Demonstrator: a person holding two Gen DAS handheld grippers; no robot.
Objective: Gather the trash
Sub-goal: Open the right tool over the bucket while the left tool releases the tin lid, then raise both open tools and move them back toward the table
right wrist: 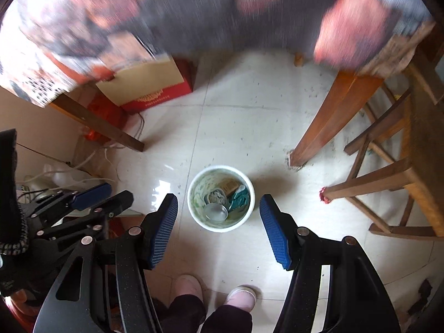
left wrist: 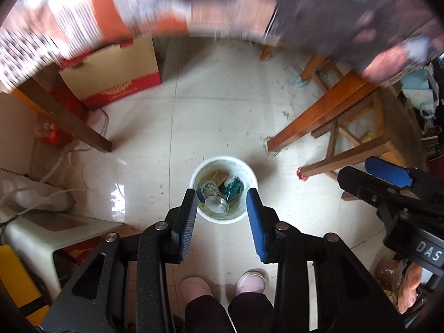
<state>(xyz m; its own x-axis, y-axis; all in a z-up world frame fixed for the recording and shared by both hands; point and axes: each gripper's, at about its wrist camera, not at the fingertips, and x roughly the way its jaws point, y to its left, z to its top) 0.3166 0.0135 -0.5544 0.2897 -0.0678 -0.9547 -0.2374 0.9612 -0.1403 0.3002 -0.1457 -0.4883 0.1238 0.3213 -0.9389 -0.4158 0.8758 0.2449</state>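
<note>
A white bucket (left wrist: 249,177) (right wrist: 194,208) stands on the tiled floor below both grippers. Inside lie a round metal lid (left wrist: 217,204) (right wrist: 216,212), a green wrapper (left wrist: 233,188) (right wrist: 239,197), a small brown packet (left wrist: 217,177) (right wrist: 229,186) and other scraps. My left gripper (left wrist: 222,194) hangs high above the bucket with its blue pads apart and nothing between them. My right gripper (right wrist: 219,199) also hangs above it, its jaws wider, empty. Each gripper shows at the edge of the other's view, the right gripper (left wrist: 388,177) and the left gripper (right wrist: 91,197).
Wooden table legs (left wrist: 313,119) (right wrist: 330,122) and a wooden stool (right wrist: 388,183) stand to the right. A red and tan carton (left wrist: 116,72) (right wrist: 149,83) sits under the cloth-covered table (right wrist: 194,8) at the back. Cables and a white plastic stool (left wrist: 41,230) lie left. A person's pink shoes (left wrist: 222,285) stand below.
</note>
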